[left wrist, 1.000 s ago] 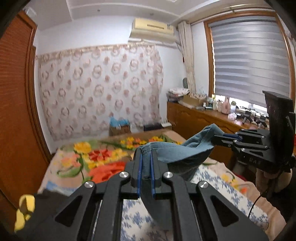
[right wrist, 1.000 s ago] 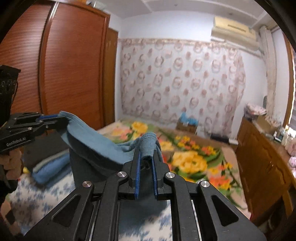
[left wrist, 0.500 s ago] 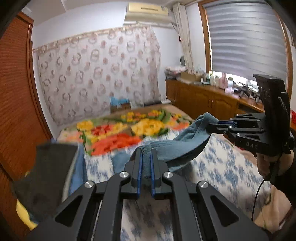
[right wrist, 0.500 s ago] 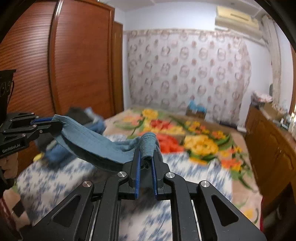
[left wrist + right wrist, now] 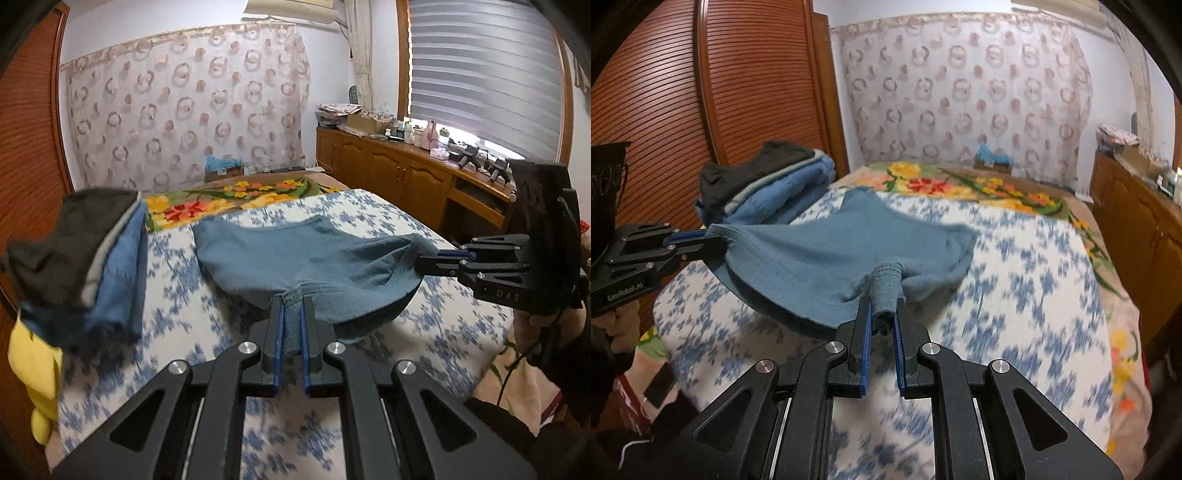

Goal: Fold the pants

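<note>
The blue-grey pants [image 5: 295, 254] stretch between both grippers, their far part lying on the blue-flowered bed sheet [image 5: 207, 317]. My left gripper [image 5: 291, 306] is shut on a bunched edge of the cloth. In the left wrist view my right gripper [image 5: 432, 256] pinches the other corner at the right. In the right wrist view the pants [image 5: 849, 243] spread ahead, my right gripper [image 5: 884, 306] is shut on a rolled bit of the waistband, and my left gripper [image 5: 713, 240] grips the left corner.
A stack of folded clothes [image 5: 96, 258], dark on top and blue below, sits on the bed at the left [image 5: 768, 181]. A wooden wardrobe [image 5: 701, 92] rises beyond it. A wooden cabinet [image 5: 406, 177] with bottles runs along the right. A flowered blanket [image 5: 229, 199] covers the bed's far end.
Both grippers have come down and forward toward the bed with the pants held. The cloth, which hung in the air, now lies partly spread on the sheet.
</note>
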`<state>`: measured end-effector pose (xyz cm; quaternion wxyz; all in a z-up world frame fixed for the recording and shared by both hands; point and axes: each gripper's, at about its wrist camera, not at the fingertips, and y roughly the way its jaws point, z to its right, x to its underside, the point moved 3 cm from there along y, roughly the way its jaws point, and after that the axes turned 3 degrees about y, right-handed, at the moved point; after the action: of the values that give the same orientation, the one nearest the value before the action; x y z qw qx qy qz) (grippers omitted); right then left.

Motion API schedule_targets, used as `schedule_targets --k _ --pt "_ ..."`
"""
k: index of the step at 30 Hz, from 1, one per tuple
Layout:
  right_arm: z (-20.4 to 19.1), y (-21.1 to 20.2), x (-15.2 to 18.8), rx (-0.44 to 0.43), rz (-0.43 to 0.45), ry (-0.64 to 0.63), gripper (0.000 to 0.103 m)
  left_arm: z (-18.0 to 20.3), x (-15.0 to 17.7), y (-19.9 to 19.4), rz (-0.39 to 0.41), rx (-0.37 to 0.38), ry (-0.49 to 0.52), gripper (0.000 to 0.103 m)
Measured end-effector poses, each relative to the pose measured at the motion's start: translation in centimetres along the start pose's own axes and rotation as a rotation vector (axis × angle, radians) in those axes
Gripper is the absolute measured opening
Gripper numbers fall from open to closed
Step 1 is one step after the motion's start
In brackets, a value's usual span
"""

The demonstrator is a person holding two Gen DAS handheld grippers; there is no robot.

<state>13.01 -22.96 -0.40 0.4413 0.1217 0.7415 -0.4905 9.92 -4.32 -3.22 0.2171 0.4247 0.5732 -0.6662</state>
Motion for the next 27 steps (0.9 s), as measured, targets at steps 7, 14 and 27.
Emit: schedule_targets --k 7,14,27 --pt "-0.9 -0.6 3.6 -0.016 -0.041 0.027 0.008 0.4 3.4 -0.4 -0.039 0.033 -0.065 0.005" --pt "-1.4 -0.3 6.2 -0.025 -0.073 0.051 0.008 0.1 6.5 0.4 -0.094 0.042 -0.106 0.005" --pt "-1.3 0.8 7.9 0.003 -0.102 0.055 0.009 -0.5 8.8 2.0 -0.145 -0.003 -0.126 0.025"
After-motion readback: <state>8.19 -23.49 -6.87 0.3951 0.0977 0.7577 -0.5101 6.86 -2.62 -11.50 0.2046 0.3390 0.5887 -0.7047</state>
